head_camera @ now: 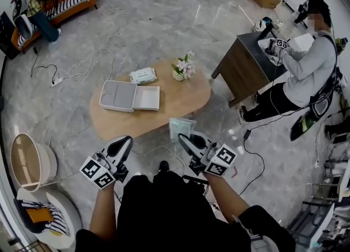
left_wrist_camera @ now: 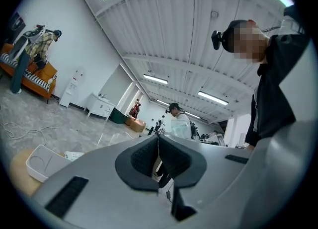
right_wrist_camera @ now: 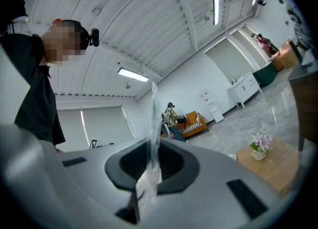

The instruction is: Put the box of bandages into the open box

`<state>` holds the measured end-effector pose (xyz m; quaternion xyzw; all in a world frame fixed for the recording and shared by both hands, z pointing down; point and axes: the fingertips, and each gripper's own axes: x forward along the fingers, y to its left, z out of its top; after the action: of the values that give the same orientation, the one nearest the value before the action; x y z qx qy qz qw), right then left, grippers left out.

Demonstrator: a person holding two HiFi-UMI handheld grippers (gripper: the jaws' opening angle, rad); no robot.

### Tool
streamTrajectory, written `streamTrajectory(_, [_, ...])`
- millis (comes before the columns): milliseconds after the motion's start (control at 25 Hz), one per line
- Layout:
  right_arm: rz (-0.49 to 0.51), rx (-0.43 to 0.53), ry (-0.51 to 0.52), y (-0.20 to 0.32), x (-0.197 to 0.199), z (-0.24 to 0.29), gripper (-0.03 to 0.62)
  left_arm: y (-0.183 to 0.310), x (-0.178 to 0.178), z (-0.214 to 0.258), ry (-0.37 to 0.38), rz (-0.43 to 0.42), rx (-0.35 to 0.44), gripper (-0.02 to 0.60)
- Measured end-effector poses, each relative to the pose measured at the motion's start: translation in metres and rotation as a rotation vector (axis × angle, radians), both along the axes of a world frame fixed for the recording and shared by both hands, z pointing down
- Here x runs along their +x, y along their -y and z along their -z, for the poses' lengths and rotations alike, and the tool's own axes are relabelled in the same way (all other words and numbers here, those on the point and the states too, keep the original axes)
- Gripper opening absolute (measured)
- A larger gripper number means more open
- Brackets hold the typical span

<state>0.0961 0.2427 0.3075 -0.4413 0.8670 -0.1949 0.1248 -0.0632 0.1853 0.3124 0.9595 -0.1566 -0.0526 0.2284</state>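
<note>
The open white box lies flat on the oval wooden table, lid folded out to the right. My right gripper is held near the table's front edge, shut on the clear plastic wrap of the pale bandage box, which sticks out ahead of the jaws. In the right gripper view the film stands up thin between the pads. My left gripper hovers near my body, left of the right one, in front of the table. Its jaws are shut with nothing between them.
A pack of wipes and a small vase of flowers stand on the table behind the open box. A person sits at a dark desk on the right. Cables run across the floor. A round basket is at the left.
</note>
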Motion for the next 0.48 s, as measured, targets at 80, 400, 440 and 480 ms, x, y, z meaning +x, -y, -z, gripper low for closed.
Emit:
streamTrajectory(80, [0.015,-0.006,0.005,0.015,0.010,-0.004,0.031,0.017,0.004,0.002,-0.001,0.028,-0.001,0.018])
streamTrajectory(400, [0.028,-0.042,0.019,0.083,0.027,-0.025,0.031,0.080,0.023,-0.017,0.010,0.031,-0.034,0.018])
streamTrajectory(440, [0.031,-0.048,0.015,0.093,0.029,-0.029,0.031,0.091,0.026,-0.021,0.005,0.032,-0.039,0.018])
streamTrajectory(480, [0.032,-0.053,0.008,0.103,0.031,-0.032,0.031,0.104,0.029,-0.025,0.000,0.031,-0.044,0.018])
